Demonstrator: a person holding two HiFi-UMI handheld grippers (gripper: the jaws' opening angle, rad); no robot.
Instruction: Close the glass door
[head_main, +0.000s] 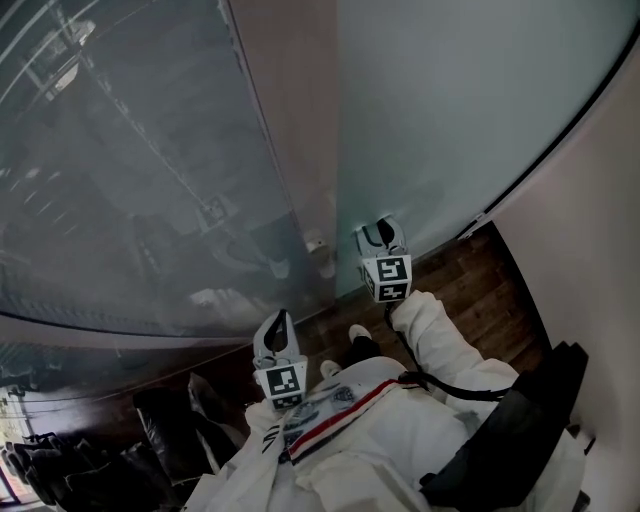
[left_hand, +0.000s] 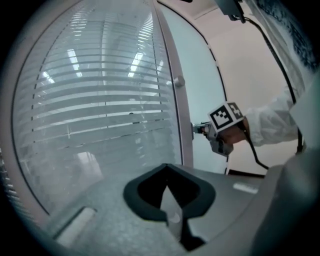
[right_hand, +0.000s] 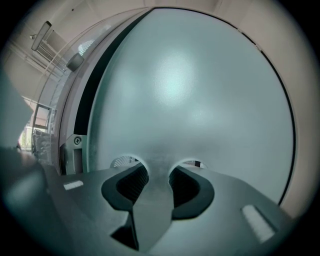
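The frosted glass door (head_main: 450, 120) fills the right half of the head view and almost all of the right gripper view (right_hand: 190, 90). My right gripper (head_main: 381, 232) is up against it near its left edge, beside the pale door post (head_main: 295, 130). A grey handle piece (right_hand: 155, 195) fills the space between its pads, and the jaws are shut on it. The left gripper view shows that gripper (left_hand: 200, 129) meeting the door (left_hand: 200, 90) at a small metal fitting. My left gripper (head_main: 279, 322) hangs lower and to the left, away from the door, shut and holding nothing (left_hand: 165, 179).
A glass wall with blinds (head_main: 120, 170) stands left of the post (left_hand: 177, 100). A dark strip (right_hand: 87, 100) and a screwed bracket (right_hand: 77, 141) run along the door's left edge. Wooden floor (head_main: 480, 290) lies below, a white wall (head_main: 590, 230) to the right. A dark bag (head_main: 510, 430) hangs at my side.
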